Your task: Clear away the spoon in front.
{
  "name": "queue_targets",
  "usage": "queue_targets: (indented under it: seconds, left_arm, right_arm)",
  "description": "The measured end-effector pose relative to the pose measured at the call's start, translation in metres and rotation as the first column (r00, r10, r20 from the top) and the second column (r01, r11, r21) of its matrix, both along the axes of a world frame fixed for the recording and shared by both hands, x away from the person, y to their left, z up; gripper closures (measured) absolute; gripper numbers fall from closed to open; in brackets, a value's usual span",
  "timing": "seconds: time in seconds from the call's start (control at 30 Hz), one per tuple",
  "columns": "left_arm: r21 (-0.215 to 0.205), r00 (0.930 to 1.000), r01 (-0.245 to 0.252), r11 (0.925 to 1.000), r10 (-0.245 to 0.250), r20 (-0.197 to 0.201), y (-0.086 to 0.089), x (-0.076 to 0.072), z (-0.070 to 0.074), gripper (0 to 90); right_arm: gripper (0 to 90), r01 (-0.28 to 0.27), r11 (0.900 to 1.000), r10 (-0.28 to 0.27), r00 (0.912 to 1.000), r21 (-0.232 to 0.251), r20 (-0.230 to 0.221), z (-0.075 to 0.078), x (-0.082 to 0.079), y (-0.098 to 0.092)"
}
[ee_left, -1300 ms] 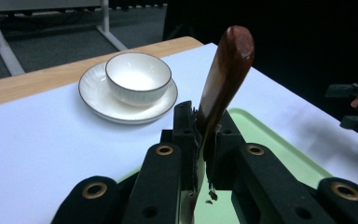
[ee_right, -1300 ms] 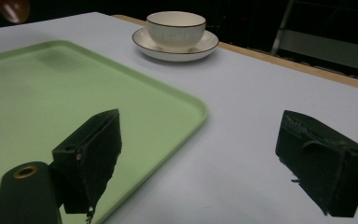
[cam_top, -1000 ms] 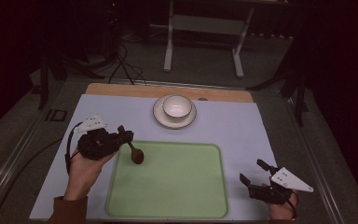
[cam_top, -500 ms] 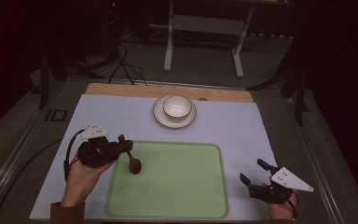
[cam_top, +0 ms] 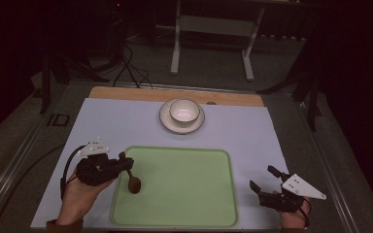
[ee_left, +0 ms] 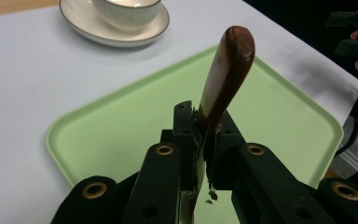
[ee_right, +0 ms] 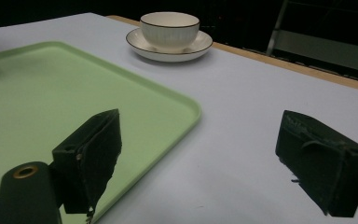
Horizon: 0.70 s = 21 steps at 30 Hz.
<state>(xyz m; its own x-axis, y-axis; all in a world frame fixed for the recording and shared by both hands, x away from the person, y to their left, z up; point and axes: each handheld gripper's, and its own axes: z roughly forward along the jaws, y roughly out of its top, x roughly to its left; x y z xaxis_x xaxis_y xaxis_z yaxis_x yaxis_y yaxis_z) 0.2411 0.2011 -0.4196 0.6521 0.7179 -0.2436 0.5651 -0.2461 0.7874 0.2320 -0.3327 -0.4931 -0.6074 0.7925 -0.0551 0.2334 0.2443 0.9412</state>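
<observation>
My left gripper (cam_top: pixel 123 163) is shut on a brown wooden spoon (cam_top: pixel 133 183) at its handle. The spoon's rounded end hangs over the left part of the green tray (cam_top: pixel 184 194). In the left gripper view the spoon (ee_left: pixel 226 70) stands up between my jaws (ee_left: pixel 203 126), with the tray (ee_left: pixel 121 126) beneath. I cannot tell whether the spoon touches the tray. My right gripper (cam_top: pixel 263 177) rests just right of the tray near the front edge, open with nothing between its fingers (ee_right: pixel 200 130).
A white cup (cam_top: pixel 183 110) stands on a saucer (cam_top: pixel 167 121) at the back middle of the pale mat, beyond the tray. In the right gripper view the cup (ee_right: pixel 169 28) is far ahead. A wooden strip (cam_top: pixel 126 93) runs along the table's far edge.
My left gripper has come toward the near edge and sunk lower with the spoon in it. The right gripper has kept still.
</observation>
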Motion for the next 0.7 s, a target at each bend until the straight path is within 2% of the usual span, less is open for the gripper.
queue_targets:
  seconds: [0.13,0.33,0.43,0.5,0.7]
  left_arm:
    - [0.002,0.9999,0.002,1.0000,-0.002,-0.017,0.001,-0.005,-0.004,84.2]
    - [0.027,0.9986,0.019,0.9995,-0.017,-0.051,-0.002,-0.011,-0.010,84.2]
    - [0.036,0.9974,0.023,0.9991,-0.021,-0.069,-0.001,-0.007,-0.017,84.3]
    - [0.003,0.9965,0.023,0.9997,-0.023,-0.081,0.000,-0.003,-0.020,84.3]
    - [-0.002,0.9967,0.013,0.9999,-0.013,-0.080,0.000,0.008,-0.027,83.2]
  right_arm:
    - [13.9,0.002,1.000,-0.002,1.0000,0.001,-0.001,0.000,0.000,0.000]
    - [13.9,-0.001,1.000,0.001,1.0000,-0.003,0.000,0.000,0.000,0.000]
    - [13.9,-0.002,1.000,0.002,1.0000,-0.005,0.000,0.000,0.000,0.000]
    - [13.9,-0.001,1.000,0.001,1.0000,-0.006,-0.001,0.000,0.000,0.000]
    - [13.9,-0.001,1.000,0.001,1.0000,-0.007,-0.004,0.000,0.000,0.001]
